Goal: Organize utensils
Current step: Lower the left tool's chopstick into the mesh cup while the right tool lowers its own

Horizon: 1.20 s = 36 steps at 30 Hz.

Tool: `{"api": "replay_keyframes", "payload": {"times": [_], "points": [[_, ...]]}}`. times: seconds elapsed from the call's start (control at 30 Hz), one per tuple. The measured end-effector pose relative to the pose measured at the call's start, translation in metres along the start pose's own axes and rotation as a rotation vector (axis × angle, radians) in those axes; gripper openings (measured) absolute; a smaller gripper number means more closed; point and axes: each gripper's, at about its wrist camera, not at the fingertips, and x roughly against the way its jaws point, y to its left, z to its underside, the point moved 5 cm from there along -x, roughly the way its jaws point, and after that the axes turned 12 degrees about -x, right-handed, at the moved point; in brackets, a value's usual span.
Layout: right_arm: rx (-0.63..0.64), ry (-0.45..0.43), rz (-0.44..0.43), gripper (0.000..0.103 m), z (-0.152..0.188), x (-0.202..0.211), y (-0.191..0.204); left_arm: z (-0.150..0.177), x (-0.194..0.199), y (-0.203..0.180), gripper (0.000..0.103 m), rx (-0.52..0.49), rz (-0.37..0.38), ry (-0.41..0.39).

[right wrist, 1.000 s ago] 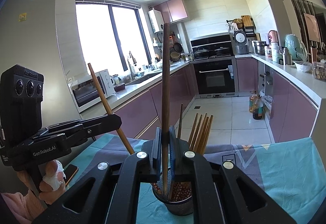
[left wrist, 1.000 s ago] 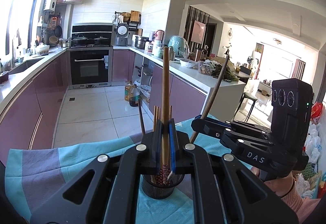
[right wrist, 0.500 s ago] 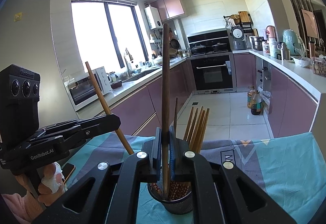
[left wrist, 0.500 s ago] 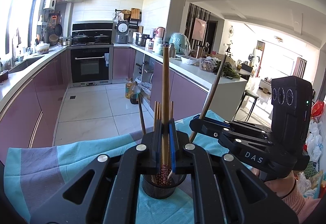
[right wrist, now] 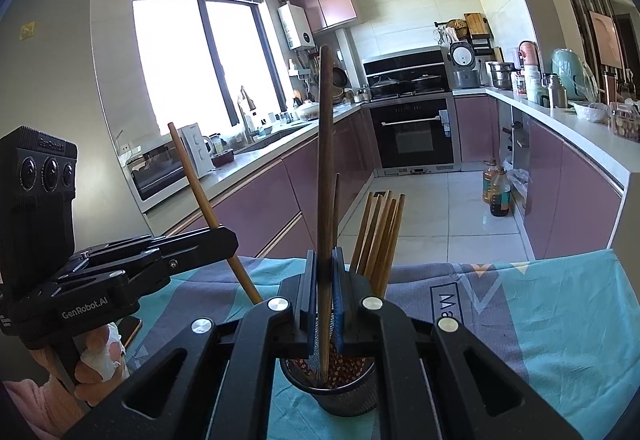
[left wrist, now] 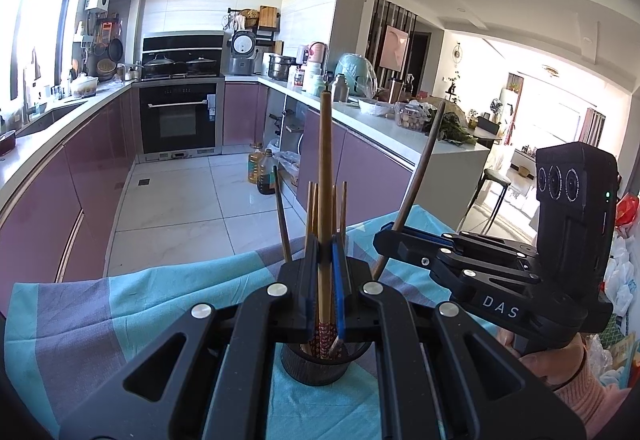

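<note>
A dark mesh cup (left wrist: 316, 366) stands on a teal and grey cloth (left wrist: 132, 304) and holds several light wooden chopsticks (right wrist: 380, 236). My left gripper (left wrist: 325, 252) is shut on a light-brown chopstick (left wrist: 325, 160). That chopstick stands upright with its patterned lower end inside the cup. My right gripper (right wrist: 325, 260) is shut on a dark brown chopstick (right wrist: 325, 144), whose tip is down in the cup (right wrist: 336, 394). Each view shows the other tool: the right gripper (left wrist: 386, 236) with its dark chopstick (left wrist: 424, 176), and the left gripper (right wrist: 228, 236) with its light chopstick (right wrist: 200, 192).
The cloth (right wrist: 540, 304) ends at the table's far edge, with kitchen floor beyond. A phone (right wrist: 130, 326) lies on the cloth near the person's left hand (right wrist: 100, 356). White plastic bags (left wrist: 620, 272) sit at the far right. Purple cabinets line both sides.
</note>
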Motion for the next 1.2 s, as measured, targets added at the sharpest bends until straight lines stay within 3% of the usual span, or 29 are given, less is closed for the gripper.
{"api": "replay_keyframes", "payload": {"times": [1.2], "points": [[-0.033, 0.087, 0.032, 0.006, 0.024, -0.028, -0.018, 0.017, -0.045, -0.001, 0.008, -0.023, 0.004, 0.126]]}}
